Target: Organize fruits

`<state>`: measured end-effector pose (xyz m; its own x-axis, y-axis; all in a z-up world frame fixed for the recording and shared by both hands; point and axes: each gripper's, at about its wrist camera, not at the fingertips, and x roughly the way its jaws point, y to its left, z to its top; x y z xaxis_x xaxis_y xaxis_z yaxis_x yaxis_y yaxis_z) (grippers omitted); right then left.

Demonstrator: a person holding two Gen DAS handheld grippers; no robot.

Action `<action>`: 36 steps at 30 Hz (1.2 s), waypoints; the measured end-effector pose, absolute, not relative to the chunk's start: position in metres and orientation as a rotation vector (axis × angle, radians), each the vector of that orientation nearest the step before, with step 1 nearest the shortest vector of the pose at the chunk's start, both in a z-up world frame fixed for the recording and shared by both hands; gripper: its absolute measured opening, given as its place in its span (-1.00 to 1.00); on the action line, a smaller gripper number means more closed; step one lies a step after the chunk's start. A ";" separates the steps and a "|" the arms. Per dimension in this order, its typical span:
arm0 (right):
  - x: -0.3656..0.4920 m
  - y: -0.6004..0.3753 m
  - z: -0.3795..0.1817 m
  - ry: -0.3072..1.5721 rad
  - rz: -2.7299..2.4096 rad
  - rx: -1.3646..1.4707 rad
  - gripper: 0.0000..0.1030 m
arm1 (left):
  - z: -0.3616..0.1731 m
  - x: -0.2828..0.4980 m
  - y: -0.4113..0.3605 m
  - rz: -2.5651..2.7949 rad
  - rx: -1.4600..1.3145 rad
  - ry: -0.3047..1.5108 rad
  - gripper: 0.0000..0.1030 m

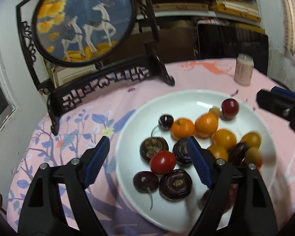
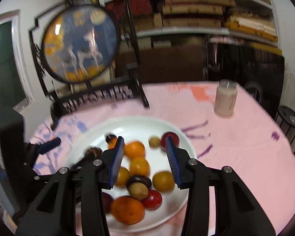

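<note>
A white plate (image 1: 167, 102) on the pink tablecloth holds several small fruits: oranges (image 1: 182, 128), yellow fruits (image 1: 224, 139), a red tomato (image 1: 162, 162), dark purple fruits (image 1: 175, 183) and cherries (image 1: 165, 121). My left gripper (image 1: 147, 145) is open and empty above the plate's left side. My right gripper (image 2: 145, 143) is open and empty above the same plate (image 2: 139, 125), over the oranges (image 2: 134, 148). The right gripper also shows at the right edge of the left wrist view (image 1: 281, 106). The right wrist view is blurred.
A black carved stand with a round deer picture (image 1: 82, 19) stands at the table's back left. A pale pink jar (image 1: 243, 68) stands at the back right, also in the right wrist view (image 2: 225, 100). Shelves of boxes are behind the table.
</note>
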<state>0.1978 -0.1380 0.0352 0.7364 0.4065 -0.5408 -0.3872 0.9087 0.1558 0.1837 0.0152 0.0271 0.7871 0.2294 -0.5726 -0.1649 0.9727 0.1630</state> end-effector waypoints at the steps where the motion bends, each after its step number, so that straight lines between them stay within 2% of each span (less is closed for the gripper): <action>1: 0.190 -0.140 0.045 0.569 0.441 0.044 -0.15 | 0.033 0.179 0.015 0.211 0.097 0.619 0.64; 9: 0.150 -0.146 0.069 0.486 0.463 0.044 -0.04 | 0.055 0.131 0.004 0.212 0.100 0.553 0.87; 11: 0.137 -0.148 0.069 0.461 0.447 0.021 0.19 | 0.055 0.119 0.000 0.208 0.110 0.549 0.90; 15: 0.113 -0.160 0.061 0.448 0.433 0.012 0.24 | 0.051 0.098 -0.003 0.199 0.096 0.562 0.96; 19: 0.096 -0.178 0.042 0.502 0.425 0.082 0.47 | 0.039 0.081 -0.001 0.197 0.078 0.599 0.96; 22: 0.088 -0.185 0.020 0.588 0.411 0.090 0.75 | 0.025 0.069 0.000 0.214 0.076 0.644 0.96; 26: 0.076 -0.178 0.003 0.636 0.372 -0.002 0.78 | 0.016 0.056 -0.001 0.228 0.082 0.674 0.96; 28: 0.070 -0.176 0.002 0.630 0.357 -0.024 0.87 | 0.016 0.051 0.000 0.219 0.066 0.679 0.96; 36: 0.065 -0.175 0.004 0.620 0.374 -0.031 0.87 | 0.024 0.036 0.001 0.178 0.016 0.641 0.96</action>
<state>0.0647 -0.1747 0.0037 0.7490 0.3328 -0.5729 -0.3514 0.9326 0.0823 0.0364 0.0014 0.0240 0.7868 0.1695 -0.5935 -0.1599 0.9847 0.0693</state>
